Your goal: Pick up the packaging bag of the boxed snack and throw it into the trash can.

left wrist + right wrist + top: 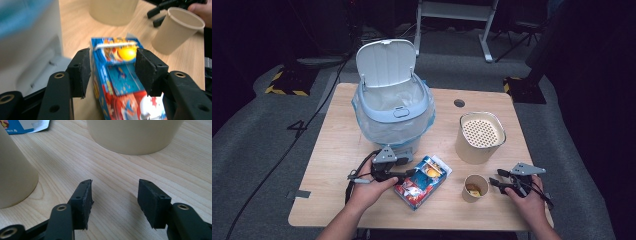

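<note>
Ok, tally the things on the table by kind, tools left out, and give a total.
Bin: 1
Box: 1
Cup: 1
Canister: 1
Total: 4

1. High view: table point(337, 150) lit evenly from above, bright; floor and room around it fall off to near black, esp. top corners and right side.
2. Shadows soft and short, e.g. under the bin point(393, 107) and cup point(475, 187). No hard glare.
3. High view a bit low-res, slight vignetting at edges.
4. Left gripper view: box point(120, 75) smeared w/ motion blur, print unreadable; bin wall at left out of focus; jaws sharper.
5. Right gripper view: sharp on wood grain and jaws, soft toward top; mild sheen on the wood.
</note>
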Tool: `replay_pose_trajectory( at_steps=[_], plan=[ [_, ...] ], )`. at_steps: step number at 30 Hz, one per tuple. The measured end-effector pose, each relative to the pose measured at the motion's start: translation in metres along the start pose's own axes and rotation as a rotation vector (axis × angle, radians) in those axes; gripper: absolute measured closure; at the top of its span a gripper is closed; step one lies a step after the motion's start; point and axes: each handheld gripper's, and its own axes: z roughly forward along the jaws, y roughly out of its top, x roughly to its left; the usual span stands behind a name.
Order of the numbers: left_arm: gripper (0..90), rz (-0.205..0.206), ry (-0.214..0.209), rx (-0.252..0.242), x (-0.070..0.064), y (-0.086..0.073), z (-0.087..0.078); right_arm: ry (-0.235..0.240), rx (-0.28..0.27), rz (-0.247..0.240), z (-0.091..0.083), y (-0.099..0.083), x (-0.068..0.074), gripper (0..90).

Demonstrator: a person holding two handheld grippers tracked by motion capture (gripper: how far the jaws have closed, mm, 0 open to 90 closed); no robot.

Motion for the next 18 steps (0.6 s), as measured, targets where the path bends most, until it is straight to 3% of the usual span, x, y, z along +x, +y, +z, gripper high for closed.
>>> replay_pose_trajectory(
  at_steps=[5, 11, 18],
  plan=[
    [46.7, -0.035, -0.003, 0.047, 0.001, -0.01, 0.007, 0.0, 0.0, 0.0, 0.0, 0.0, 0.0, 45.7],
    [47.4, -0.062, -0.006, 0.096, 0.0, -0.011, 0.024, 0.001, 0.001, -0.001, 0.0, 0.0, 0.0, 45.7],
    [47.6, -0.061, 0.002, 0.117, 0.001, -0.007, 0.039, 0.0, 0.0, -0.001, 0.0, 0.0, 0.0, 45.5]
  ],
)
